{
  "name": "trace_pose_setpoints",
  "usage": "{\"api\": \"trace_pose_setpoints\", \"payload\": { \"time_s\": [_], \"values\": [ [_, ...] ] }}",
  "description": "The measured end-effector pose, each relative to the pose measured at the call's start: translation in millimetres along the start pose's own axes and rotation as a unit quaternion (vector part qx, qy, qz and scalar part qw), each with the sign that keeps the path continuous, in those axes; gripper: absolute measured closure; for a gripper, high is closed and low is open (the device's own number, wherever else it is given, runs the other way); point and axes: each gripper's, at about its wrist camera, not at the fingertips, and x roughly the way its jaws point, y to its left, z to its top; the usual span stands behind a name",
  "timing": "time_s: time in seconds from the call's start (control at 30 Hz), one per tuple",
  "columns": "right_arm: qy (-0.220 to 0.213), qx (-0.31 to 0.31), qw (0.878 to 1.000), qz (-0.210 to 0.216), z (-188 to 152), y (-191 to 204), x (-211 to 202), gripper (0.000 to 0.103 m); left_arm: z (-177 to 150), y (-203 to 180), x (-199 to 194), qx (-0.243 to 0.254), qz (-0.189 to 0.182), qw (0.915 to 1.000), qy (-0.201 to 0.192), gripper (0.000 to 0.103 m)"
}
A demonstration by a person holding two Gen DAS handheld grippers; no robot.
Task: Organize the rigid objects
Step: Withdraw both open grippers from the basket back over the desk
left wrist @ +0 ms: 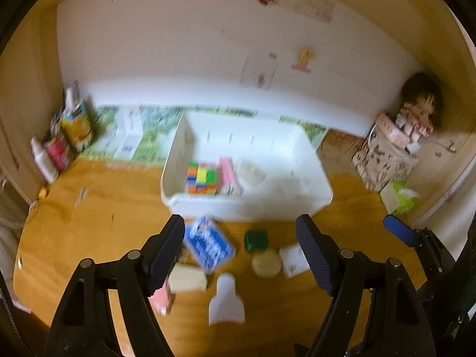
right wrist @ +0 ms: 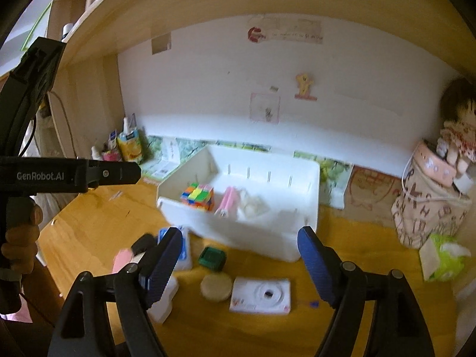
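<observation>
A white bin [left wrist: 312,178] [right wrist: 297,178] stands mid-desk holding a multicoloured cube [left wrist: 201,178] [right wrist: 197,196], a pink item [left wrist: 227,174] [right wrist: 227,200] and a pale item. In front of it lie a blue-white box [left wrist: 208,245] [right wrist: 184,248], a green square lid [left wrist: 255,239] [right wrist: 211,258], a round beige disc [left wrist: 265,263] [right wrist: 216,287], a white flat box [left wrist: 293,260] [right wrist: 260,296], a beige block [left wrist: 187,279], a pink box [left wrist: 162,299] and a white scraper-shaped piece [left wrist: 226,300]. My left gripper [left wrist: 244,253] is open above them. My right gripper [right wrist: 241,263] is open, empty.
Bottles and cartons [left wrist: 68,131] [right wrist: 125,145] stand at the back left. A patterned bag with a doll [left wrist: 383,154] [right wrist: 428,202] and a green tissue pack [left wrist: 401,196] [right wrist: 443,255] sit at the right. A wall backs the wooden desk [left wrist: 104,208].
</observation>
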Motion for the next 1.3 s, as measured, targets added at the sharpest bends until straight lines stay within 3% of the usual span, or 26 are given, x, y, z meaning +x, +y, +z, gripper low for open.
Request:
{"api": "trace_pose_setpoints", "payload": {
  "time_s": [0.3, 0.7, 1.1, 1.3],
  "values": [
    [0.039, 0.015, 0.998, 0.037, -39.3, 21.5, -12.4, 0.023, -50.5, 21.2, -4.0, -0.038, 0.041, 0.9961, 0.068, 0.017],
    [0.085, 0.043, 0.993, 0.073, -55.9, 37.1, -3.2, 0.023, -78.6, 58.4, -0.8, -0.068, 0.092, 0.9845, 0.134, 0.017],
    [0.134, 0.057, 0.986, 0.077, -69.1, 62.3, 24.3, 0.023, -80.7, 93.5, 19.3, -0.049, 0.103, 0.9744, 0.194, 0.017],
    [0.159, 0.074, 0.983, 0.061, -82.2, 77.9, 36.4, 0.023, -76.8, 110.3, 37.9, -0.026, 0.083, 0.9687, 0.233, 0.017]
  ]
}}
